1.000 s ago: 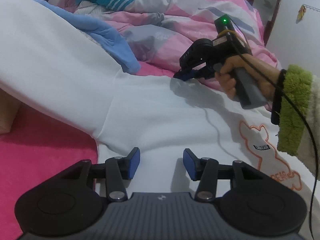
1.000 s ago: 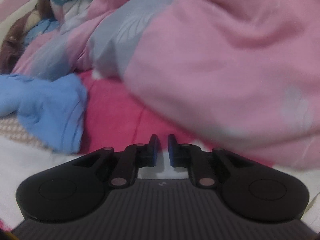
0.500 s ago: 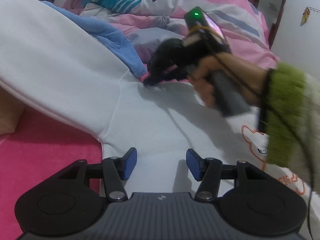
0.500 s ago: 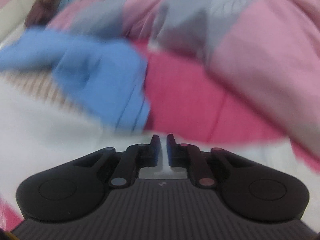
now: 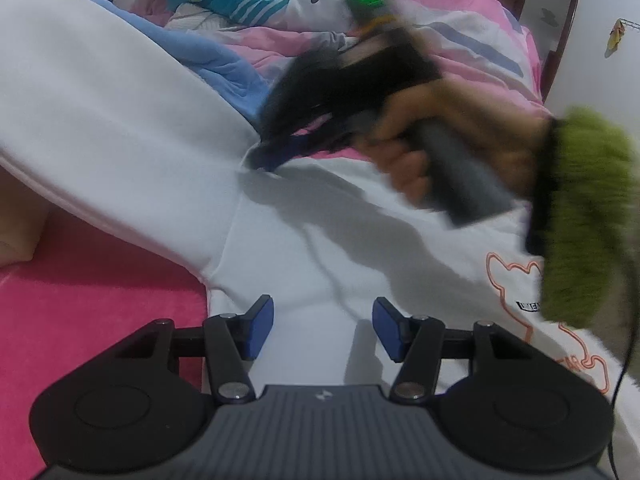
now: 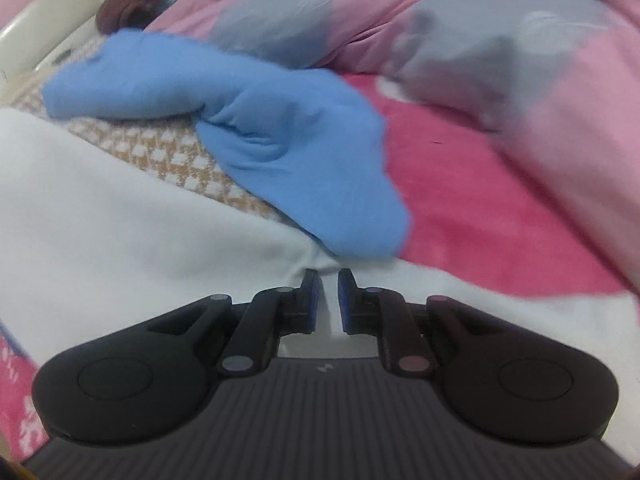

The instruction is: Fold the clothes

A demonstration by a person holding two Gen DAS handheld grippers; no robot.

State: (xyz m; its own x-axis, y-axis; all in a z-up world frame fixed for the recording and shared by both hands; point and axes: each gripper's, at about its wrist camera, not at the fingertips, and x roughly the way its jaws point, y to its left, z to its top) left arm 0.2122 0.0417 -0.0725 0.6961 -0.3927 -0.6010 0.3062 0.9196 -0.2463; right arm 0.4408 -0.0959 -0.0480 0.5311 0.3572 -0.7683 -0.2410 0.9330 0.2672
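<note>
Spread across the pink bedsheet, white sweatshirt with sleeve running far-left; right gripper, nearly closed on nothing, nearest its shoulder seam, left gripper parted above the near body.

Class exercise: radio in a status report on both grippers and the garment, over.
Left gripper open over white printed sweatshirt. Right gripper shut at its shoulder edge. Blue cloth overlaps the sleeve.

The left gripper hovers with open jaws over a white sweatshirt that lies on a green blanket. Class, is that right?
Not quite. The blanket under the white sweatshirt is pink, not green, as the left wrist view shows. The left gripper does hover over it with open jaws.
</note>
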